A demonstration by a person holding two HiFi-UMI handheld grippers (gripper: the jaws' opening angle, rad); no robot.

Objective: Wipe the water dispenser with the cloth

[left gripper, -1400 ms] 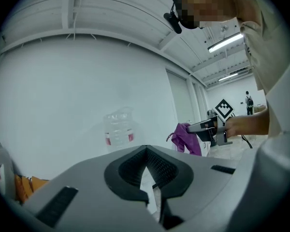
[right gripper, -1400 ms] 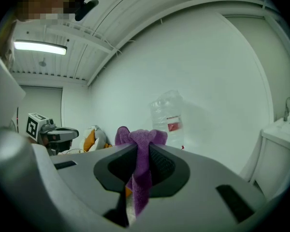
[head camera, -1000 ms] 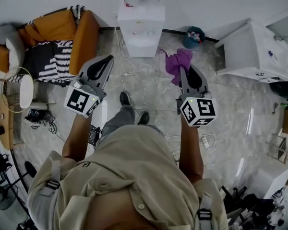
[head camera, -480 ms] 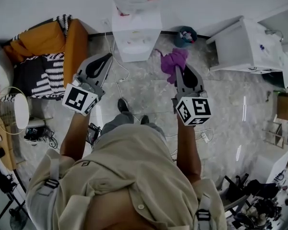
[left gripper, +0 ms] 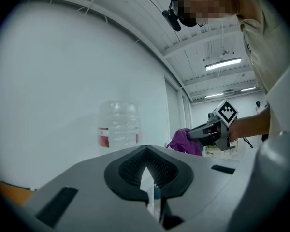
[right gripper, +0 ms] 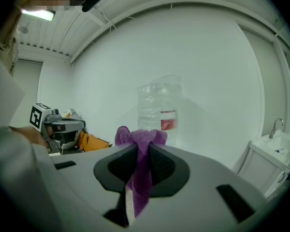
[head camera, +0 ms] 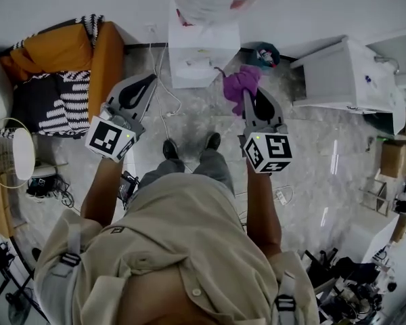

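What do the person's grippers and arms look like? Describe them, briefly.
Both the left gripper and right gripper have light grey tapering shells; their fingers have black ribbed inner faces. Each bears a white cube with black square markers and a green light. The person wears a beige short-sleeved shirt with grey shoulder straps.

Cloth (head camera: 239,87) was purple. Water dispenser (head camera: 201,61) white, bottle (right gripper: 159,105) clear with red label. Sofa (head camera: 107,53) orange, throw (head camera: 62,107) black-white striped. Left gripper (head camera: 151,80) and right gripper (head camera: 247,95) grey.
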